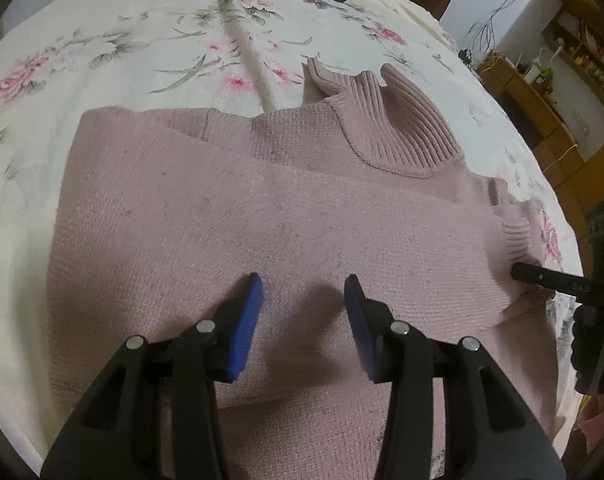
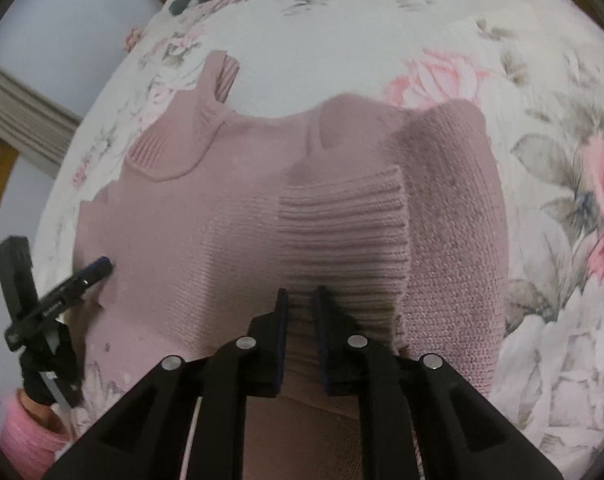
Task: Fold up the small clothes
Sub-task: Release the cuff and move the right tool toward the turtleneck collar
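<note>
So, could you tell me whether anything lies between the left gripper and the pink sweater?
Nothing visible does. The left gripper is open just above the flat body of the sweater, with only its shadow beneath. The right gripper is shut on the sweater's ribbed cuff.

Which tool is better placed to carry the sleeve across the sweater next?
Right. The right tool is shut on the ribbed sleeve cuff, while the left tool hovers open over the sweater body, gripping nothing.
</note>
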### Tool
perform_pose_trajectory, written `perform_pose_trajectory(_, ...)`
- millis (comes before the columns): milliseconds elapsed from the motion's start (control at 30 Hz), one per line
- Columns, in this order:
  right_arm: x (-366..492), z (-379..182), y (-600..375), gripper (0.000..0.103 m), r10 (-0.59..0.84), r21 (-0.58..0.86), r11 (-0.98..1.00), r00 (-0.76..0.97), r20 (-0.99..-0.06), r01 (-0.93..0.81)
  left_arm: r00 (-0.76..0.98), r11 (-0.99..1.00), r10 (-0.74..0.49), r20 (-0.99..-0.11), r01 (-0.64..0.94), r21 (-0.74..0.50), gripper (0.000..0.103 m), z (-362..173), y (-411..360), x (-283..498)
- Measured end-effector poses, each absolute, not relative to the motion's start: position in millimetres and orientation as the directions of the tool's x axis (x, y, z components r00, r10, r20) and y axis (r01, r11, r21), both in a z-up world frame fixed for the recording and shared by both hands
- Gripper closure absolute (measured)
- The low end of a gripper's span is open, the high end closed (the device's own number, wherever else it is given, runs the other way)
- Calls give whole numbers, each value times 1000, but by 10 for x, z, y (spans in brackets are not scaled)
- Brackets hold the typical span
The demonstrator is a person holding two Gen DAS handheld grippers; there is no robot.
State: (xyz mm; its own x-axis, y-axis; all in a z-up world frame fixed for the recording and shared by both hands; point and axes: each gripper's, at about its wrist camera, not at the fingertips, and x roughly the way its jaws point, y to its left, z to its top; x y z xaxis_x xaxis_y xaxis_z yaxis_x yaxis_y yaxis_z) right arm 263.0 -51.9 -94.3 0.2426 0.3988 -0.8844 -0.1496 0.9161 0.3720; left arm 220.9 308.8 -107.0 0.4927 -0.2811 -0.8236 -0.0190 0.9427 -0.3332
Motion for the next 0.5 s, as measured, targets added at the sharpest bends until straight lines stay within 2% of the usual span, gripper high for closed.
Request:
perform_pose_trajectory(433, 2722, -940, -478, 93, 394, 365, 916, 205, -896, -166, 460, 960, -244, -854, -14, -281, 61, -1011, 3022, 2271)
perform_pose_trajectory(500, 2750, -831, -425, 85, 385, 348, 918, 212, -898, -190, 468, 962, -236, -851, -12, -273, 57, -904, 3010, 2299)
